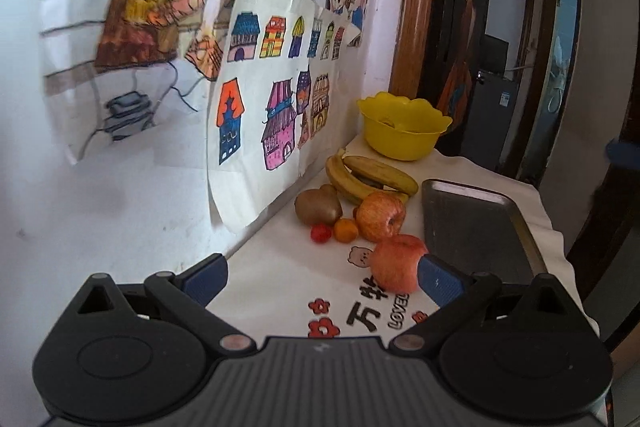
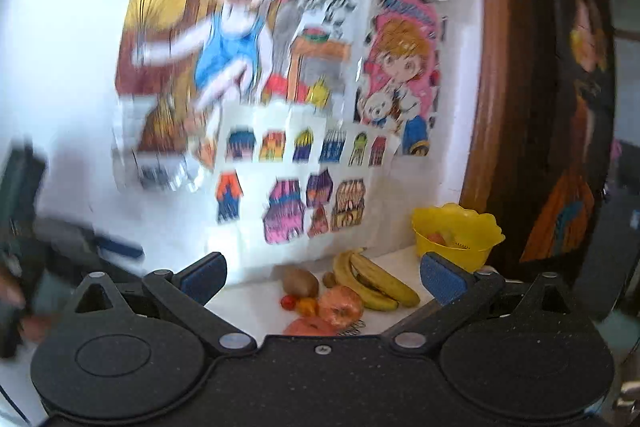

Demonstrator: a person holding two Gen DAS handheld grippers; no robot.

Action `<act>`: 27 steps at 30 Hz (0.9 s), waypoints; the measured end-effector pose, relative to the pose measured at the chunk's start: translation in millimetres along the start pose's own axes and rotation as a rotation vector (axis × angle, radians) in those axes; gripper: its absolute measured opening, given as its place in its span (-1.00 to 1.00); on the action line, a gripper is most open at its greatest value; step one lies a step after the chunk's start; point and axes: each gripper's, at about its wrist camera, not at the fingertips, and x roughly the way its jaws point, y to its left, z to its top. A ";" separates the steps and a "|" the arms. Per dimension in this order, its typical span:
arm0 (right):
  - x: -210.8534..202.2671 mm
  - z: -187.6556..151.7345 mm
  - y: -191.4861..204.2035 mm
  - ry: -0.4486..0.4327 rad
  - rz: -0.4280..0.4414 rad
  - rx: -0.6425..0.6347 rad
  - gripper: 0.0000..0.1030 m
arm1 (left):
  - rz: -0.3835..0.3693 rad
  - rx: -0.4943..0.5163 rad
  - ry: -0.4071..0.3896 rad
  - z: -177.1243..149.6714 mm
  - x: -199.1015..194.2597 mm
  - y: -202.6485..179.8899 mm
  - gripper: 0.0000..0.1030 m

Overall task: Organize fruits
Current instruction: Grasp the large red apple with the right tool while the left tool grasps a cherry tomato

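The left hand-held gripper (image 1: 320,281) stands wide apart with nothing between its blue pads (image 1: 440,279), low over the surface (image 1: 280,267), which is covered by a white cloth with red flowers and black lettering. Its right pad sits just in front of the nearer apple (image 1: 396,261), though whether it touches the fruit cannot be told. Just beyond lies a second apple (image 1: 380,215), and beside that a small orange fruit (image 1: 346,230), a little red tomato (image 1: 321,233) and a brown kiwi (image 1: 318,206). Behind them a bunch of bananas (image 1: 372,177) rests close to the wall, and farther back stands a yellow bowl (image 1: 402,127) with a scalloped rim (something pale lies inside, too small to name). A dark metal tray (image 1: 476,227) lies to the right of the apples, bare on its face. The right hand-held gripper (image 2: 322,277) is likewise spread wide and holds nothing; its view is blurred, yet shows the same bananas (image 2: 376,281), kiwi (image 2: 300,281), apples (image 2: 340,305) and yellow bowl (image 2: 456,235) ahead of it. Children's drawings (image 1: 272,99) of coloured houses and figures hang on the white wall behind the fruit.
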 end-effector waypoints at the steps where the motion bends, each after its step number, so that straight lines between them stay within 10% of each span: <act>1: 11.4 -7.6 -1.6 0.022 0.003 -0.019 0.99 | -0.006 -0.003 0.009 2.4 6.4 0.7 0.99; 27: 185.6 -101.4 -19.3 0.323 0.265 -0.025 0.74 | -0.006 0.127 0.151 4.9 169.0 3.4 0.99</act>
